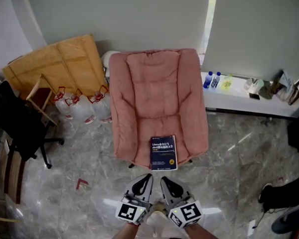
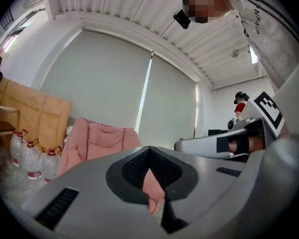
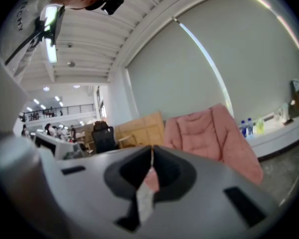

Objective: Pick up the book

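— Book (image 1: 163,153) caught in either pair of jaws?
— No. Left gripper (image 1: 145,179): closed tip to tip, holding nothing. Right gripper (image 1: 166,181): same, shut and empty. Side by side over the marble floor (image 1: 89,203), pointing toward the seat.
— Lying where, then?
— Flat at the front edge of the pink cushioned chair (image 1: 154,93), ahead of both tips and apart from them, dark blue cover up.
— Any writing legible?
— White title beginning "Linux", rest too small to read. Black-and-white square markers (image 1: 128,212) on the grippers' rear ends. Water jugs (image 1: 82,107) with red tops left of the chair, cardboard (image 1: 55,63) behind.
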